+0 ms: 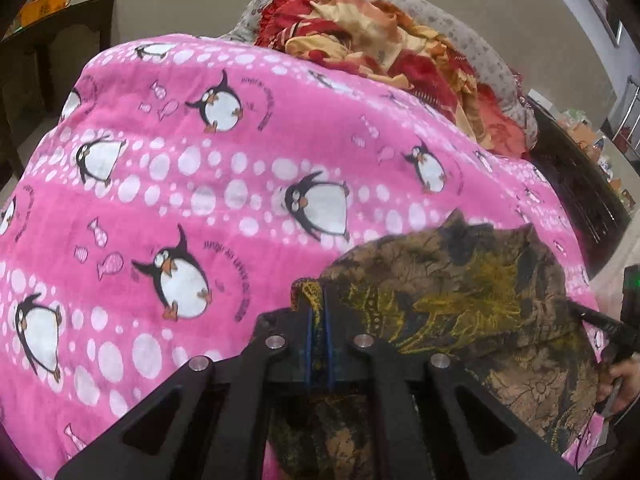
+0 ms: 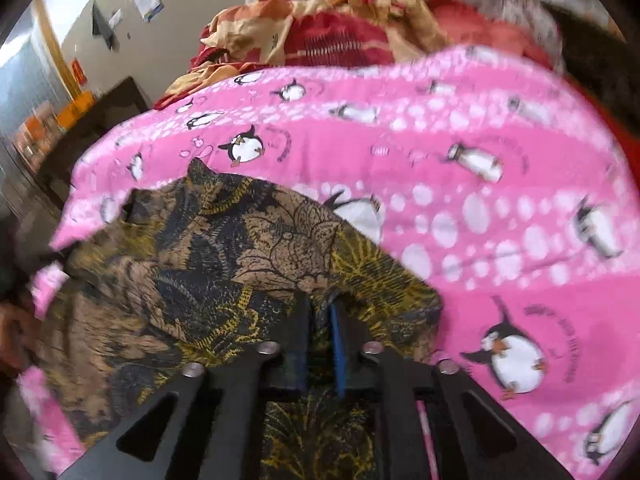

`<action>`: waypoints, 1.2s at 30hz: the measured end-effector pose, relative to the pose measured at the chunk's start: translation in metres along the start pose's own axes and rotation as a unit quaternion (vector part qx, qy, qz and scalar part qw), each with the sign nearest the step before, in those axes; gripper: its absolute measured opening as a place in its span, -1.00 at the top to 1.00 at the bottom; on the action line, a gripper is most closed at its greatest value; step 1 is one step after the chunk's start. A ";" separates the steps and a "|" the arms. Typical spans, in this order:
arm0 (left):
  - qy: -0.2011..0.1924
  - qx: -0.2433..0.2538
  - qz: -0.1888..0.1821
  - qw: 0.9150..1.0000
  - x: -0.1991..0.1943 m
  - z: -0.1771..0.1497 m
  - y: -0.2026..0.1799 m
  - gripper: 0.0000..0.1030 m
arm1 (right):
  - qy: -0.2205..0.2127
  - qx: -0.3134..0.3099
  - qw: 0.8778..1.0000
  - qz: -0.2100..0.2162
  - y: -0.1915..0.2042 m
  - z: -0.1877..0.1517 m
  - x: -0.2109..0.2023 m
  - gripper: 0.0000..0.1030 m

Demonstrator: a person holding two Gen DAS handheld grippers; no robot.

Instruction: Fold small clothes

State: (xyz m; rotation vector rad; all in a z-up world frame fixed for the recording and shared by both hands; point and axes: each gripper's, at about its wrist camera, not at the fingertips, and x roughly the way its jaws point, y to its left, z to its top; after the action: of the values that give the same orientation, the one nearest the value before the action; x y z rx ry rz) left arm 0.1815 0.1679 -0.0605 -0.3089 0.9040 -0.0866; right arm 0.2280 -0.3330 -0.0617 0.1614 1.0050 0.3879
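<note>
1. The small garment (image 1: 460, 304), a brown, black and yellow floral piece, lay on the pink penguin-print sheet (image 1: 180, 168) that covered the bed, near the sheet's close edge in both wrist views.
2. The left tongs (image 1: 319, 312) were clamped on the garment's left edge; a ridge of cloth stood pinched between the blue pads, which sat almost together.
3. The right tongs (image 2: 320, 312) straddled a fold at the garment's right edge. The pads stood a little apart with cloth between them, and the picture was too blurred to tell whether they pressed on it or had let go.
4. In the left wrist view the right tongs (image 1: 624, 320) and the hand (image 1: 622, 384) that carried them showed at the garment's far side, so the two tools held opposite ends of the same piece.
5. The garment looked doubled over already, with a raised upper edge and layers beneath, though I could not count the layers.
6. My judgement: the step in hand was laying a fold down on the bed, close to release.
7. The next move seemed to call for freeing both edges without dragging the top layer askew, then taking new hold for a further fold, or smoothing the piece flat.
8. A heap of red and cream cloth (image 1: 372, 44) lay at the far end of the bed, well apart from the garment.
</note>
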 end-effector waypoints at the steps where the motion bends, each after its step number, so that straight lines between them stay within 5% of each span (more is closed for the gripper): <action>1: -0.001 -0.001 -0.002 1.000 -0.003 0.000 0.001 0.84 | 0.006 0.018 0.999 0.028 -0.007 0.002 -0.004 0.45; 2: -0.005 -0.002 0.004 1.000 -0.007 0.000 0.002 0.54 | 0.011 0.030 0.998 0.049 -0.011 0.004 -0.010 0.34; 3: -0.013 -0.002 0.018 1.000 -0.014 0.002 0.004 -0.01 | 0.011 0.040 0.997 0.065 -0.016 0.005 -0.019 0.10; 4: -0.028 -0.003 0.033 0.999 -0.024 0.003 0.006 -0.24 | 0.005 0.044 0.996 0.074 -0.019 0.004 -0.031 -0.14; 6: -0.064 -0.012 0.055 0.996 -0.048 0.003 0.011 -0.31 | -0.013 0.041 0.996 0.080 -0.024 0.000 -0.062 -0.36; 8: -0.079 -0.017 0.040 0.996 -0.065 0.000 0.008 -0.25 | -0.025 0.032 0.997 0.059 -0.025 -0.007 -0.085 -0.39; 10: -0.082 -0.002 0.008 0.997 -0.073 -0.010 -0.012 0.07 | -0.037 0.025 0.998 0.032 -0.020 -0.015 -0.099 -0.41; 12: -0.066 0.029 -0.011 0.997 -0.065 -0.024 -0.044 0.75 | -0.038 0.012 0.999 0.030 0.001 -0.023 -0.098 -0.29; 13: -0.055 0.043 -0.012 0.997 -0.058 -0.033 -0.057 0.84 | -0.040 0.000 0.999 0.029 0.016 -0.027 -0.093 -0.19; 15: -0.032 0.054 0.003 0.998 -0.037 -0.050 -0.069 0.88 | -0.034 -0.038 0.999 0.010 0.045 -0.037 -0.077 -0.10; 17: -0.006 0.055 0.036 0.998 -0.017 -0.066 -0.064 0.92 | -0.022 -0.073 0.995 -0.058 0.062 -0.047 -0.052 -0.07; 21: -0.014 0.044 0.024 0.999 -0.020 -0.081 -0.041 0.95 | 0.008 -0.040 0.993 -0.113 0.030 -0.071 -0.023 0.01; 25: -0.014 0.058 0.040 0.997 -0.018 -0.084 -0.046 0.95 | 0.012 0.023 0.996 -0.082 0.003 -0.072 -0.042 0.02; 30: -0.024 0.050 0.032 0.998 -0.017 -0.085 -0.046 0.95 | -0.032 0.022 0.999 -0.032 0.032 -0.037 -0.063 -0.02; 33: -0.024 0.038 0.017 0.999 -0.019 -0.086 -0.040 0.95 | -0.006 -0.009 1.000 0.003 0.053 -0.028 -0.034 -0.03; 35: -0.024 0.036 0.015 0.999 -0.019 -0.086 -0.039 0.95 | 0.052 -0.011 0.998 0.020 0.048 -0.027 0.005 -0.03; 36: -0.023 0.037 0.015 0.999 -0.019 -0.086 -0.040 0.95 | 0.061 -0.013 0.998 0.024 0.042 -0.025 0.015 0.12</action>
State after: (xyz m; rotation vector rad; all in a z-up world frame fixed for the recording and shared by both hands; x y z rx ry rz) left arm 0.1049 0.1146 -0.0838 -0.2279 0.8568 -0.0837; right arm 0.2035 -0.2900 -0.0741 0.1402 1.1177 0.4579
